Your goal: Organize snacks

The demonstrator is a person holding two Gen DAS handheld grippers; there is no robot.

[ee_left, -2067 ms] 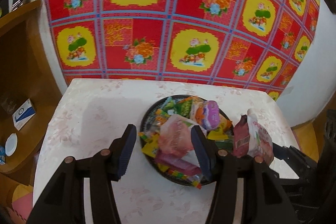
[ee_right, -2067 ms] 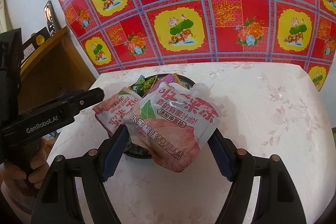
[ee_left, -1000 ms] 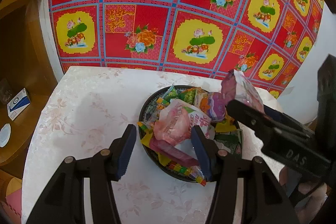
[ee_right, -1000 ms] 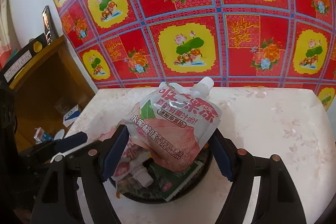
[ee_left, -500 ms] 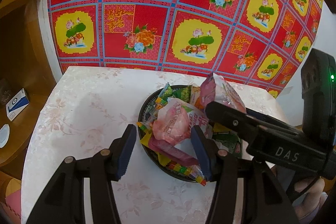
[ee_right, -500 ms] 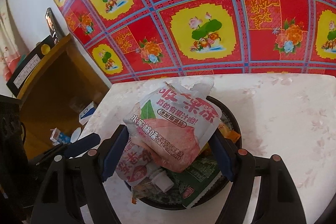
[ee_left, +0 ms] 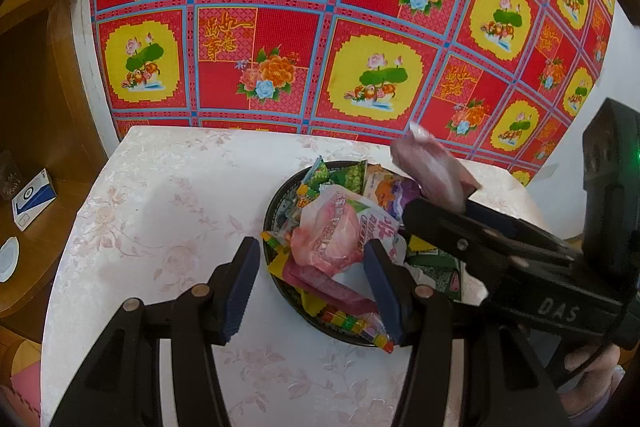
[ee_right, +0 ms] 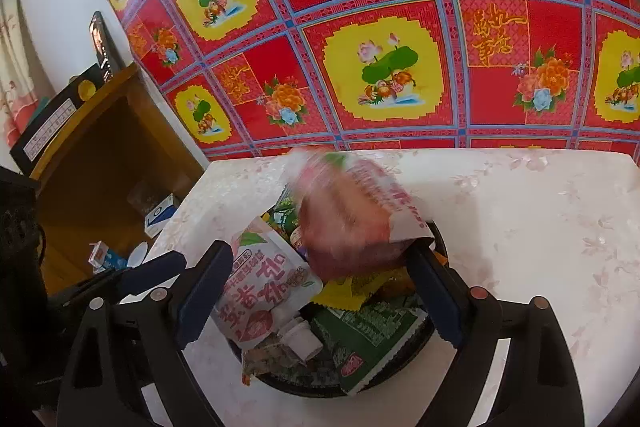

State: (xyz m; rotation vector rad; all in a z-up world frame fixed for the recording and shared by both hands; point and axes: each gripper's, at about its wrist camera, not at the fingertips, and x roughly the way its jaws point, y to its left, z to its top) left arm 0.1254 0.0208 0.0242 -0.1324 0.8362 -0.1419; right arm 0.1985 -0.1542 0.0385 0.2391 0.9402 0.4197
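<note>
Right gripper point(ee_right: 320, 291) jaws opening, blurred pink pouch point(ee_right: 352, 219) dropping onto full snack tray point(ee_right: 434, 235); left gripper point(ee_left: 308, 283) half-open, empty; table otherwise bare, nearly done.

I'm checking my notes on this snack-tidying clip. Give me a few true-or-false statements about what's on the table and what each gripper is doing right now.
1. The dark round tray is piled with snack packets. True.
2. The left gripper holds a pouch. False: nothing is between its fingers; it hangs over the tray's near edge.
3. The right gripper is opening, and the blurred pink pouch is tipping from it over the tray. True.
4. The table has a plain blue cloth. False: it is pale with a faint floral pattern.
5. A wooden shelf unit stands beside the table. True.
</note>
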